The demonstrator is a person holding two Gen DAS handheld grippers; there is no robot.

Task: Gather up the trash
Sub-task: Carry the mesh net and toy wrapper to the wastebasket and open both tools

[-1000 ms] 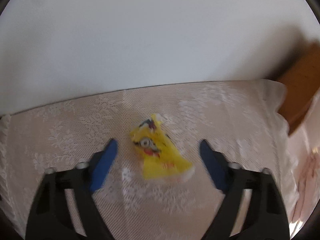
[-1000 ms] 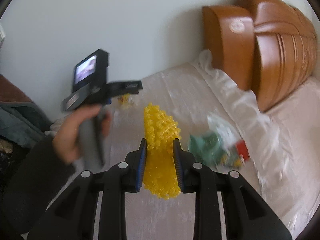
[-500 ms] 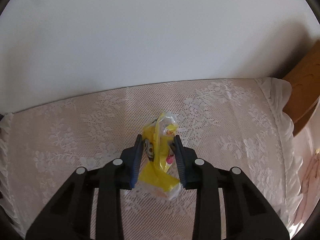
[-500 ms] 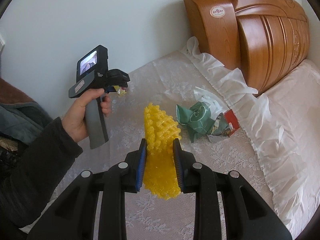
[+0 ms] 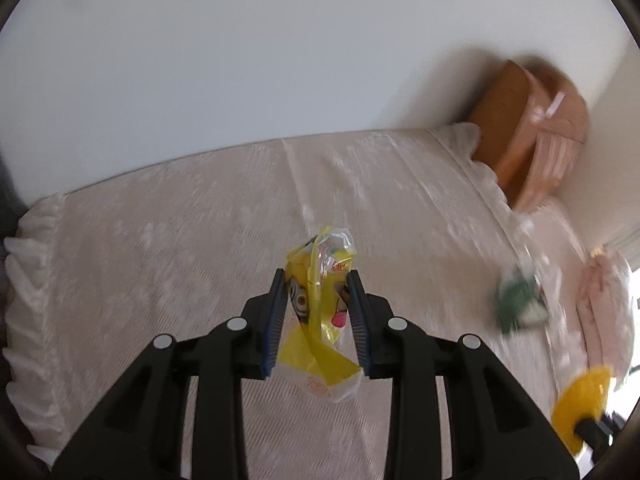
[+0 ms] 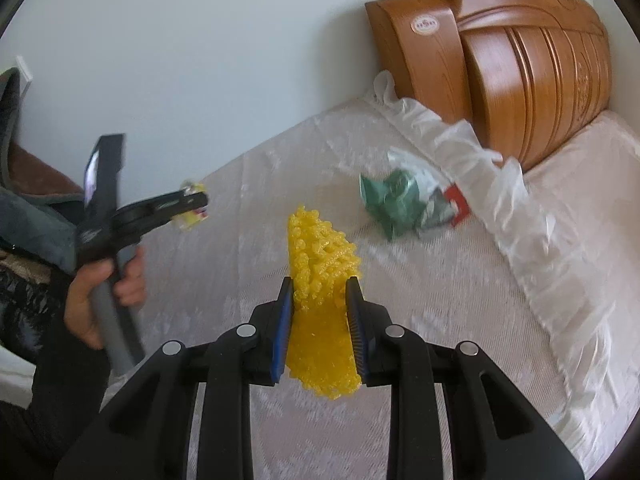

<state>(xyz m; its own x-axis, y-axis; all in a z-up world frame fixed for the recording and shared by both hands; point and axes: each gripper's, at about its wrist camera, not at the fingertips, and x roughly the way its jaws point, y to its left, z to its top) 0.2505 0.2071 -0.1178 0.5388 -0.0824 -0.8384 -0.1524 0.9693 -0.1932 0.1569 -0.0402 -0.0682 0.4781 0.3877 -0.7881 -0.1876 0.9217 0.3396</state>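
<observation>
My left gripper (image 5: 317, 294) fingers clamp the yellow wrapper (image 5: 318, 312), my right gripper (image 6: 320, 304) fingers the yellow mesh (image 6: 322, 320); next, the green packet (image 6: 394, 200) near the bed's (image 6: 460, 320) headboard edge.

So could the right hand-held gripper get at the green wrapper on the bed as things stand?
Probably not: the path over the bedspread looks clear, but the right hand-held gripper is shut on yellow foam netting, leaving no room for the green wrapper.

No wording can be read: the yellow cartoon wrapper (image 5: 320, 300) between the left gripper's (image 5: 318, 280) pads bears small red print too blurred to make out, and the round sticker (image 6: 425, 23) on the wooden headboard (image 6: 520, 60) far ahead is illegible.
</observation>
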